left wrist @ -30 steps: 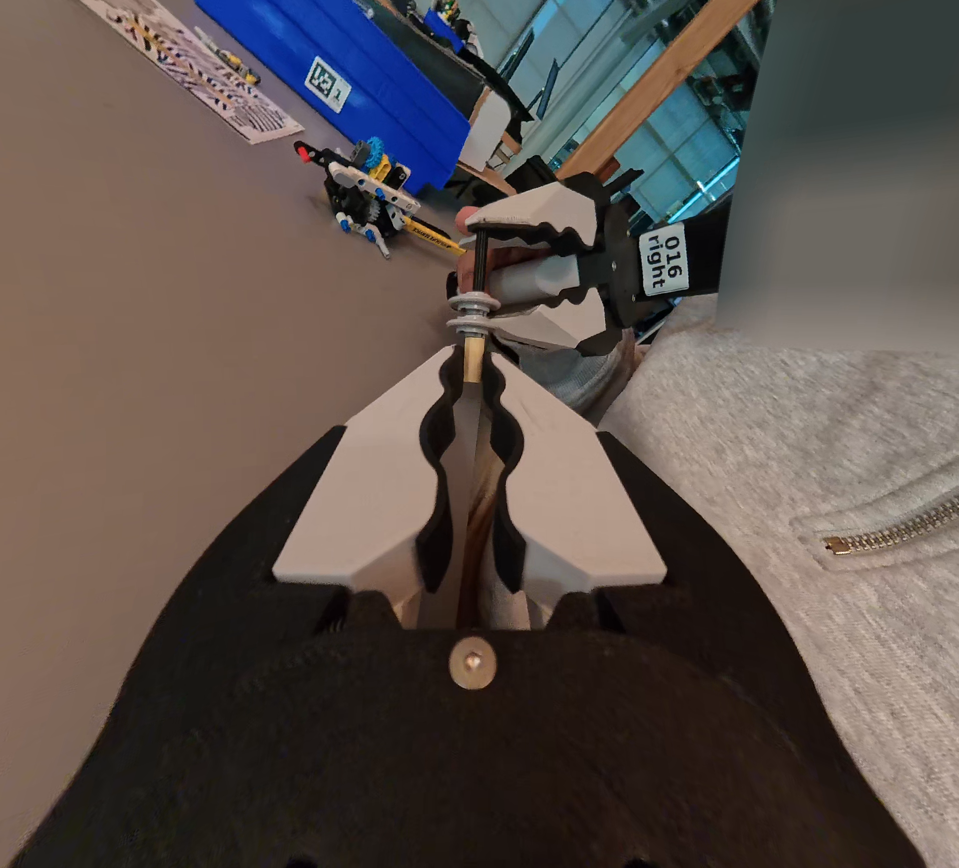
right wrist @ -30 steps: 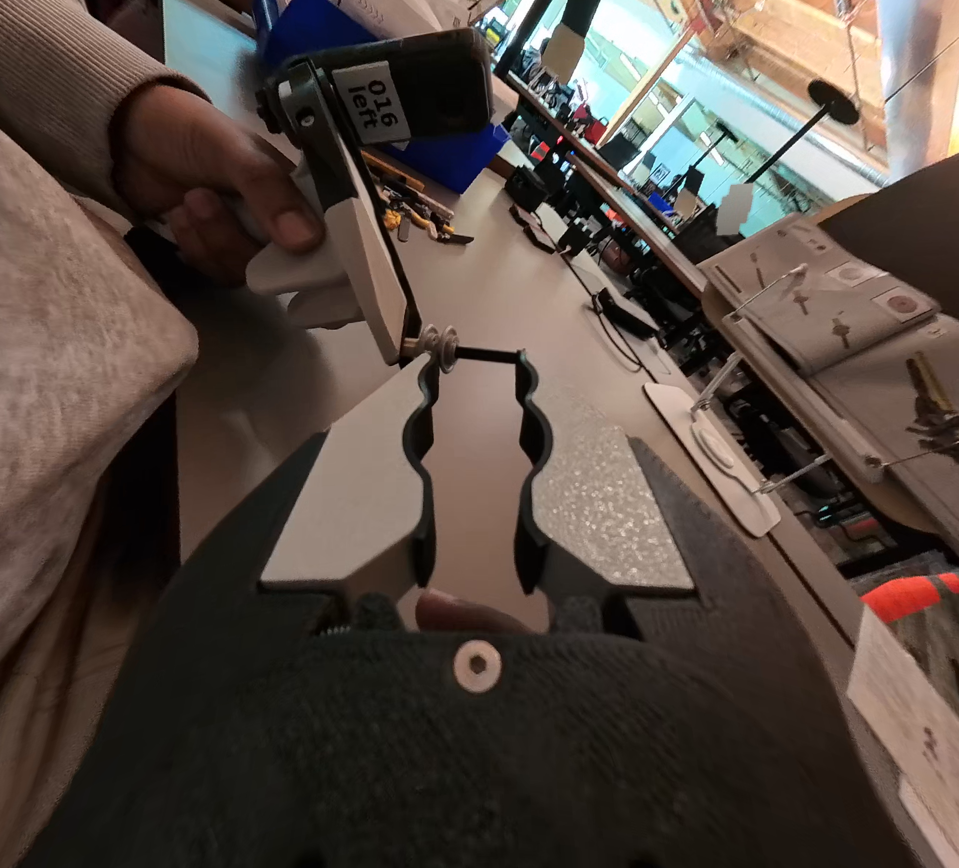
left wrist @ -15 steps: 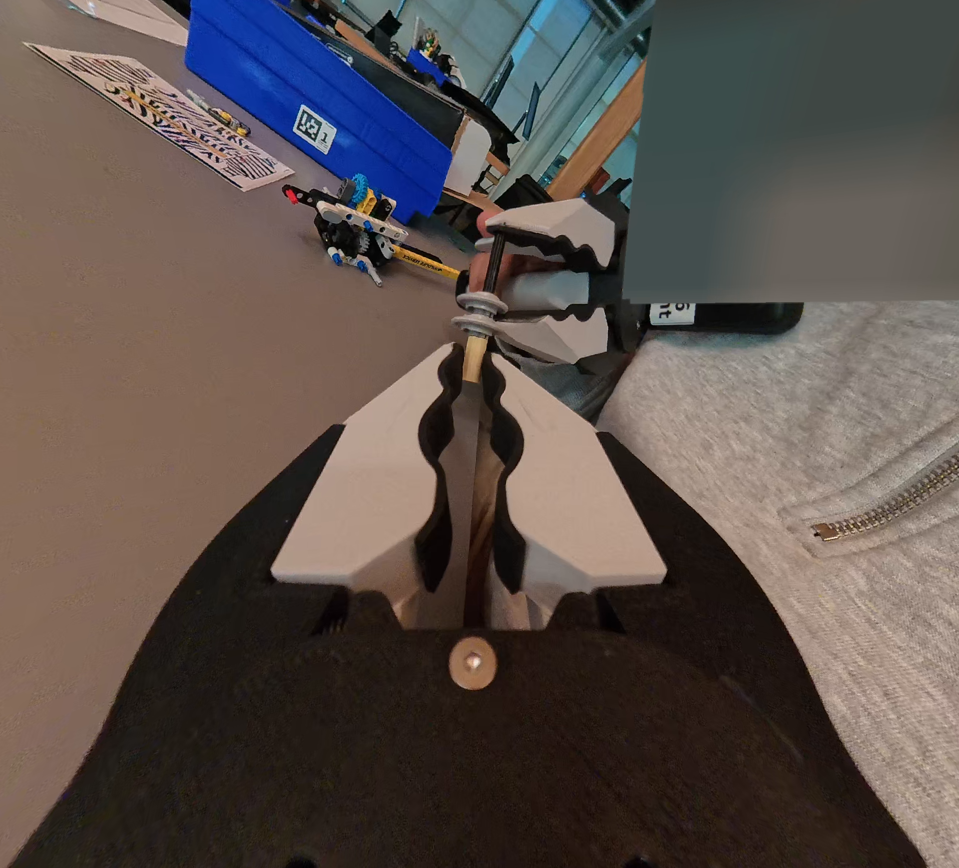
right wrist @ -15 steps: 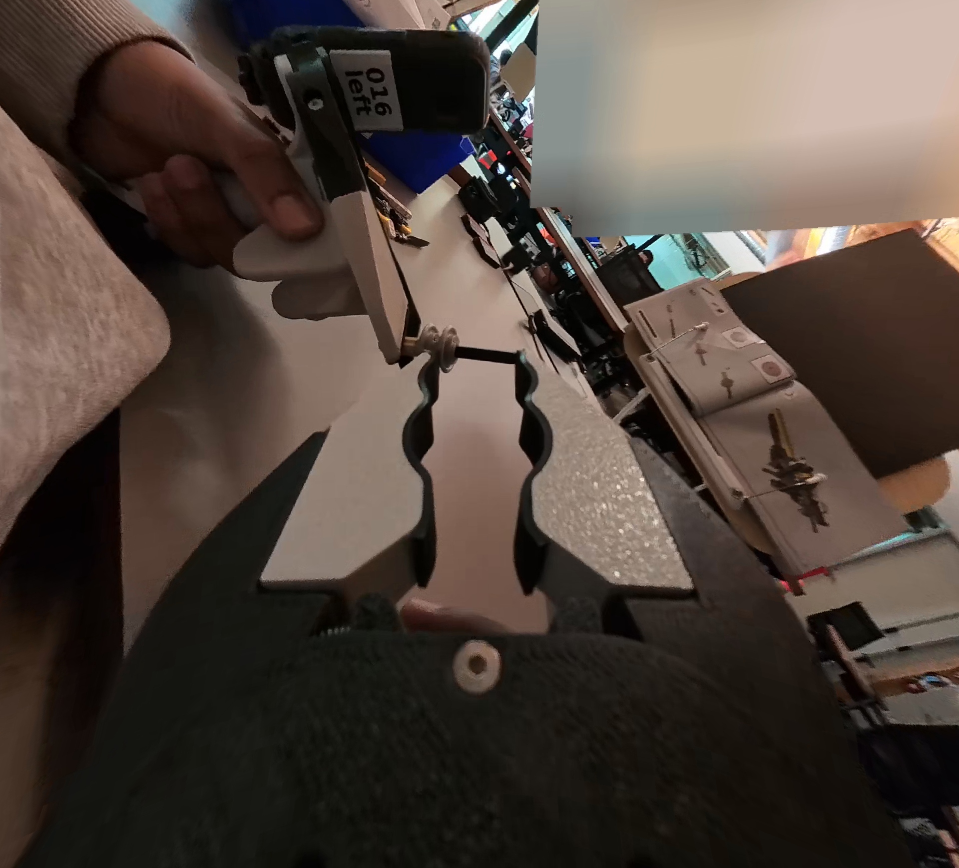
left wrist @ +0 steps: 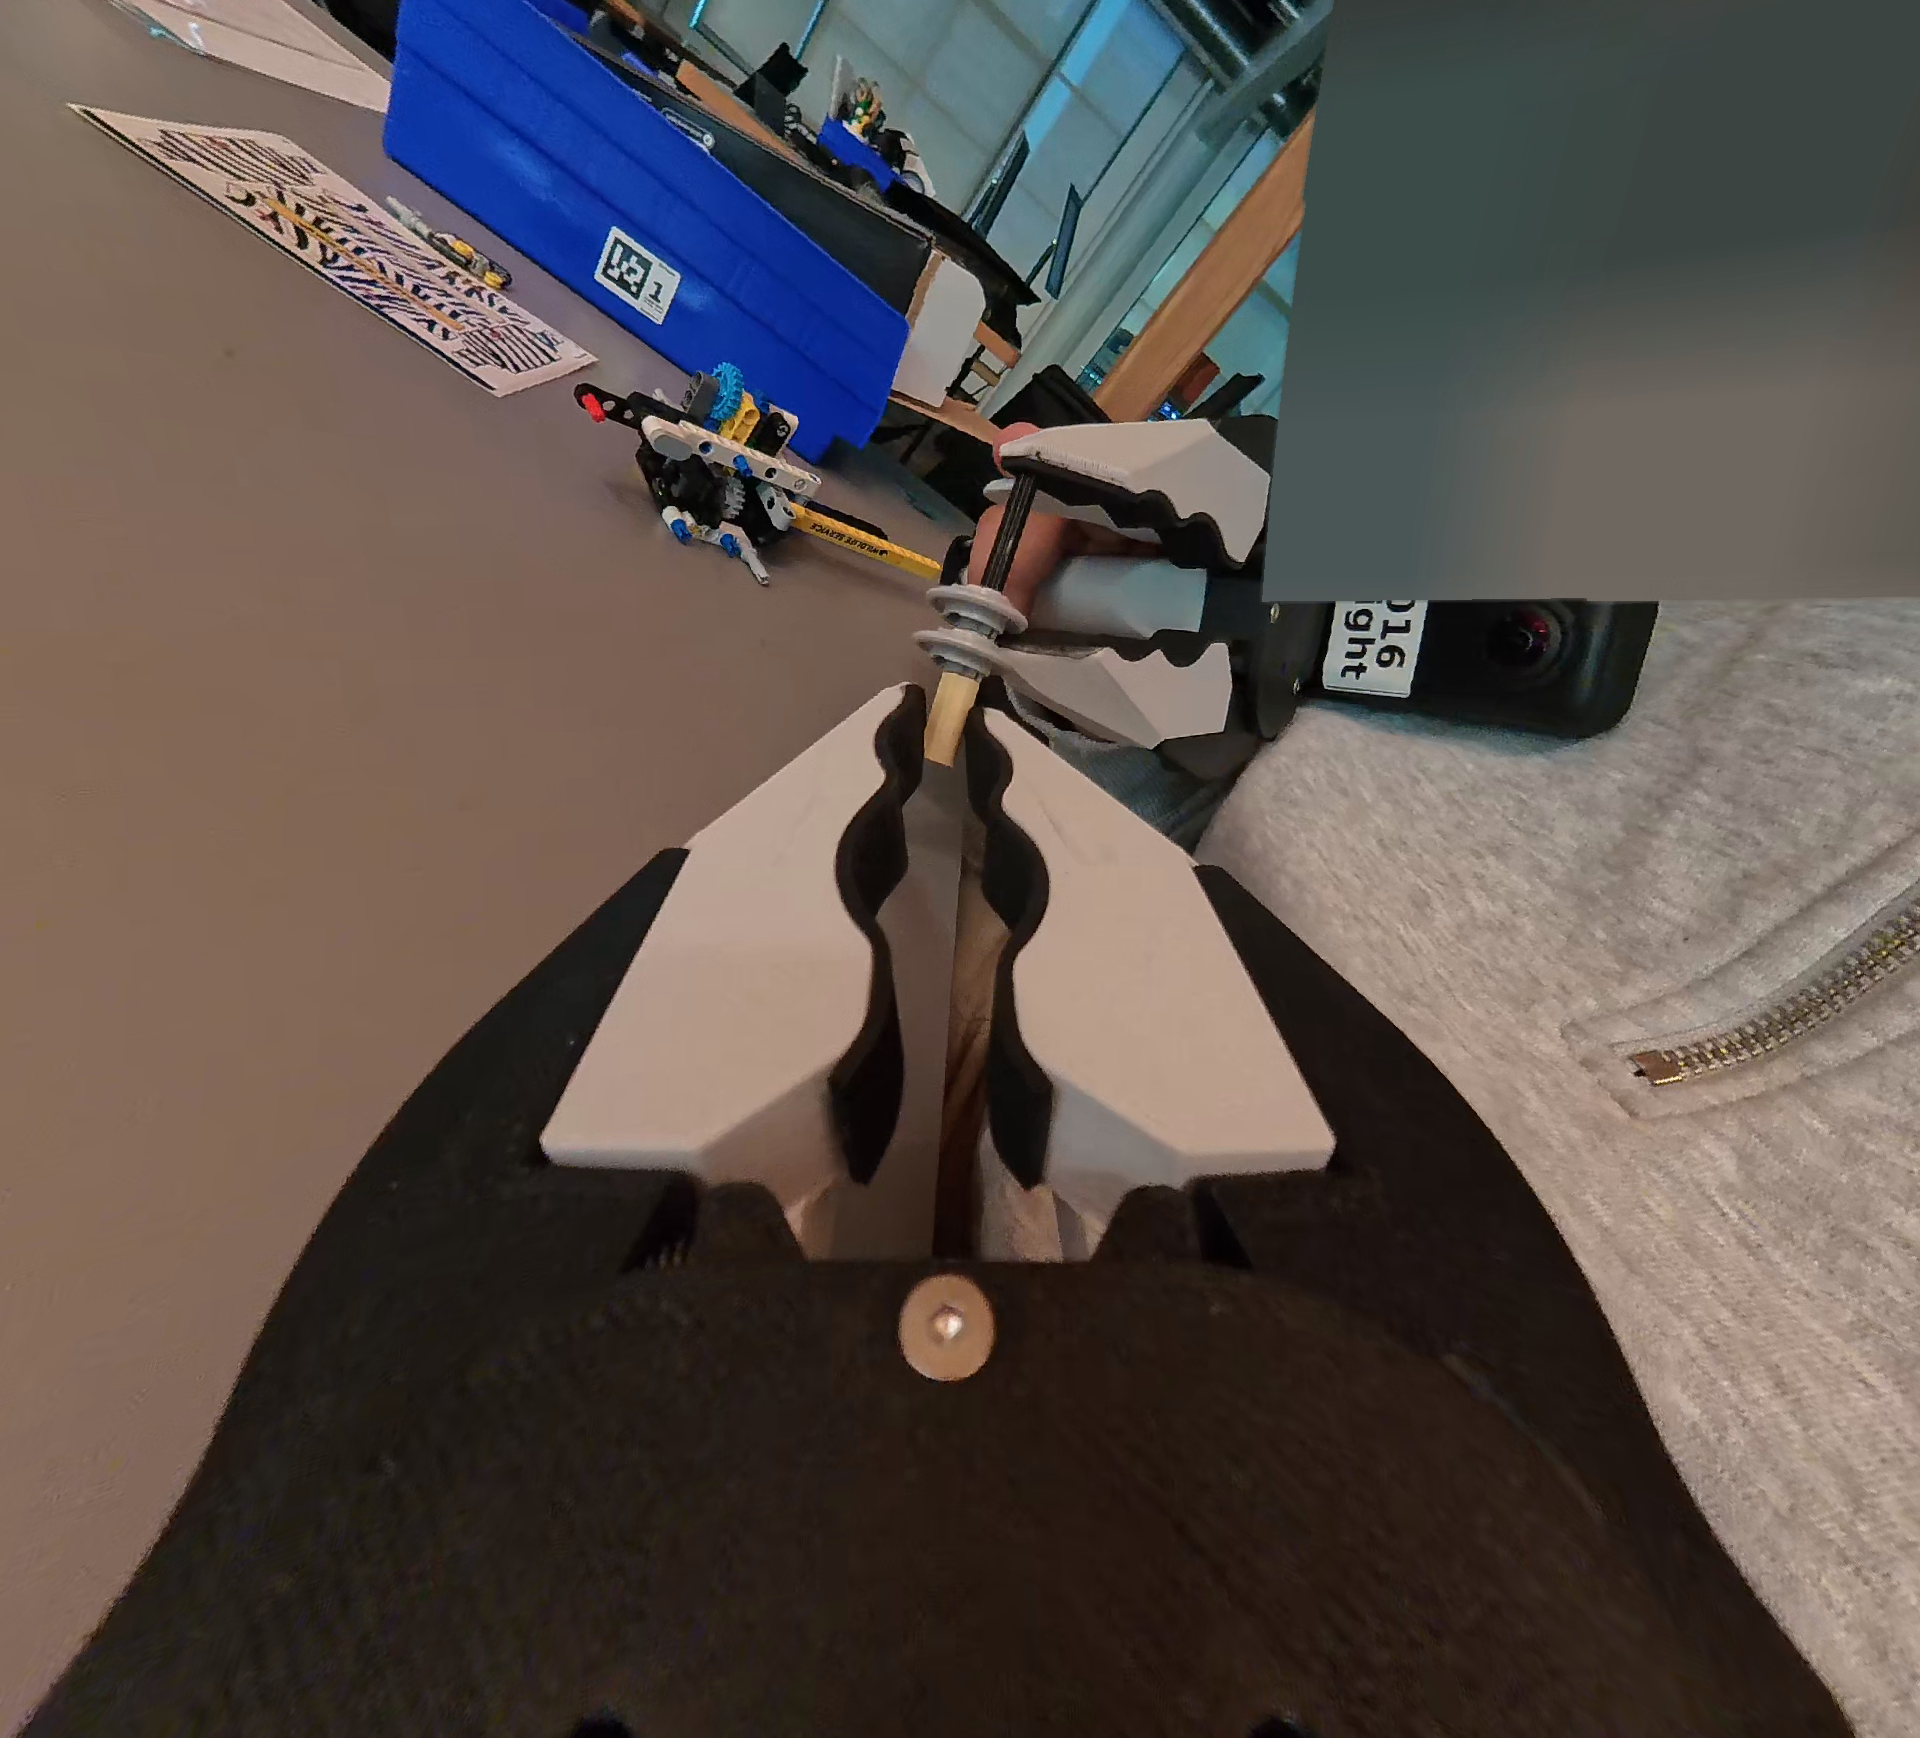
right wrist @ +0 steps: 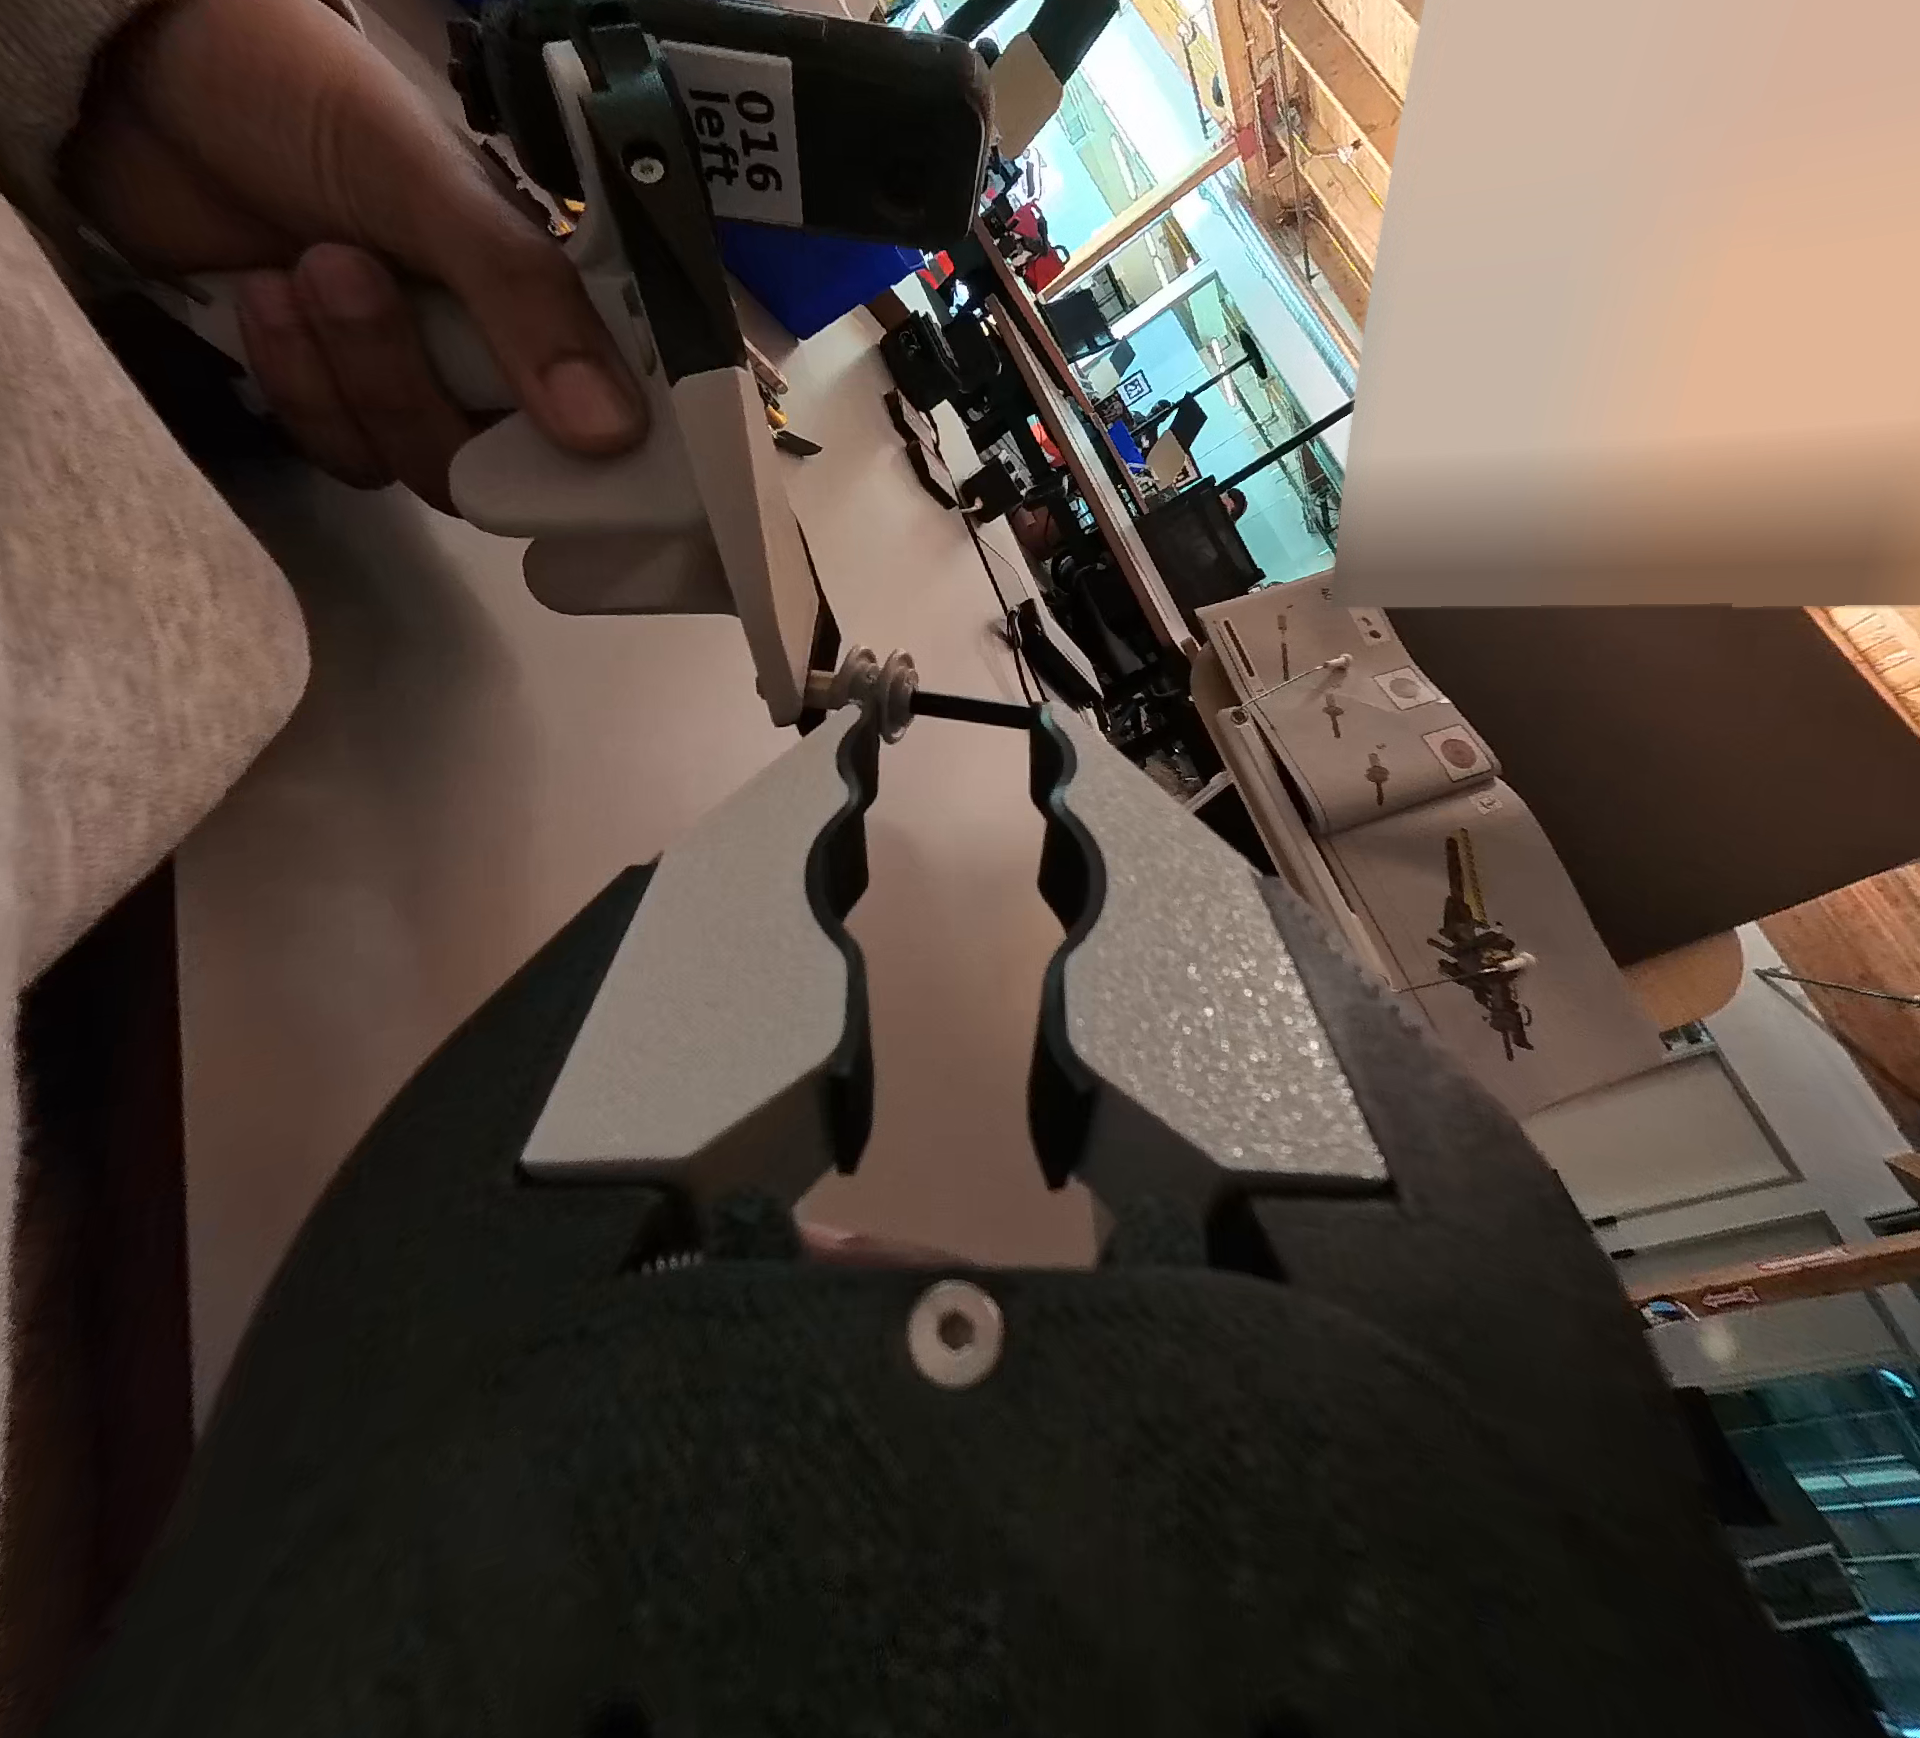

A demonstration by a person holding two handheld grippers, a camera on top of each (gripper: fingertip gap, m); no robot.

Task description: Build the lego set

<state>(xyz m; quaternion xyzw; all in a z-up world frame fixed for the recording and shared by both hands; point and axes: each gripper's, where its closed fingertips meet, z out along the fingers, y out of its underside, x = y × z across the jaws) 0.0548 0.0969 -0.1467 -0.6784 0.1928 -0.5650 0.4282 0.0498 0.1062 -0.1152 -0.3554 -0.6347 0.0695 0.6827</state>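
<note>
Left wrist view: a grey tabletop [left wrist: 312, 753] is recorded, carrying a blue bin [left wrist: 623, 202], a printed sheet [left wrist: 332, 244] and a partly built lego model [left wrist: 717, 473]. Above the near edge, the left gripper [left wrist: 943, 732] is clenched on the tan end of a small axle assembly [left wrist: 971, 618]. The right gripper [right wrist: 951, 722] is spread, its tips bracketing the black axle, apparently grasping it endwise. The grey bushes are judged light, stiff and slippery; hold is best taken on the axle shaft.
</note>
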